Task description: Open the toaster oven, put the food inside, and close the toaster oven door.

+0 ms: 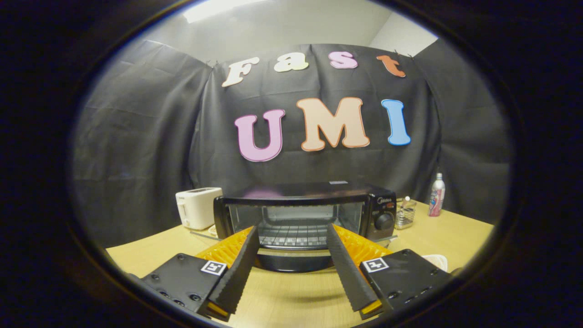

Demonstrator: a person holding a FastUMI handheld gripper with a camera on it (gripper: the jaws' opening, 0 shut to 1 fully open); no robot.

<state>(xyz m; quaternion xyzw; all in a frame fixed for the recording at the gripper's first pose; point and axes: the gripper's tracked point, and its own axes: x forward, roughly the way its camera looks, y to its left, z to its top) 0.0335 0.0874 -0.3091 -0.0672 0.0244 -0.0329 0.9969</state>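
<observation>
Tongs [291, 237] spread open and holding nothing, aimed at the toaster oven [304, 214] just ahead on the desk [291, 291]; its door [295, 262] hangs open between the fingertips. A white toaster [198, 207] stands left of the oven, a wire basket [405, 216] and a bottle [437, 195] to its right.

Toaster oven [300, 214]: small brand mark above its knob, too small to read. Bottle [436, 195] label illegible. Square coded markers on gripper [291, 237], fingers spread apart.
</observation>
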